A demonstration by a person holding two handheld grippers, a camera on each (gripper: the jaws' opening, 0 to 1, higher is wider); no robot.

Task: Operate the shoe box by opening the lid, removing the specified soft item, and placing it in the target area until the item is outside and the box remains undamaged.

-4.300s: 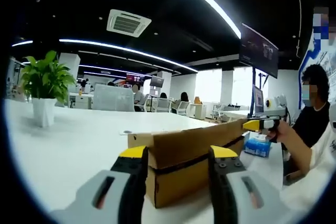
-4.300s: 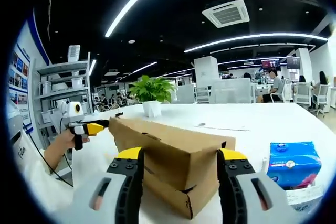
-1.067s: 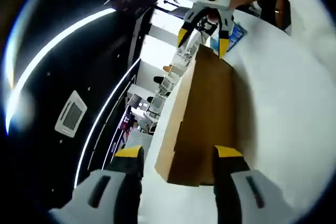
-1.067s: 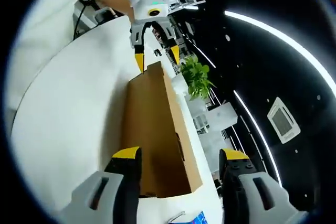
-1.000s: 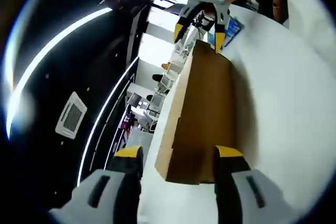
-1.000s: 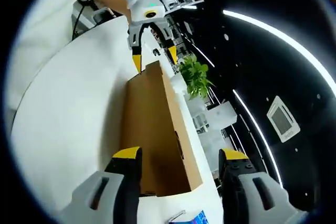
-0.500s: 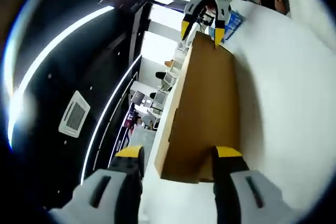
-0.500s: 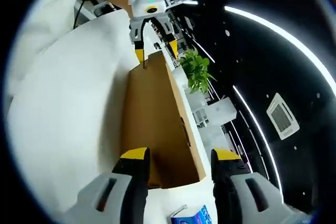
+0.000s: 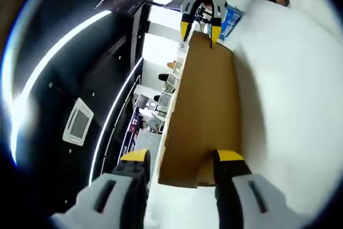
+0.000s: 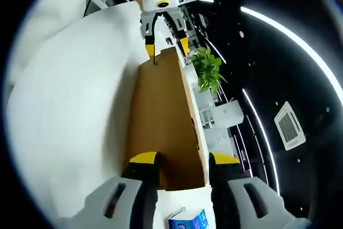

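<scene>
- Shoe box lies closed on the white counter, spanned end to end by both tongs.
- Left tongs and right tongs each straddle one end, jaws spread; actual contact unclear.
- Risk: uneven squeezing could crush the cardboard or skid the box.

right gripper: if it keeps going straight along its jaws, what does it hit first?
The cardboard box. The right gripper has its open jaws either side of the box's near end, so going straight on would likely bring that end in between them. Depth is unclear; contact may already be close. The left gripper sits at the far end.
</scene>
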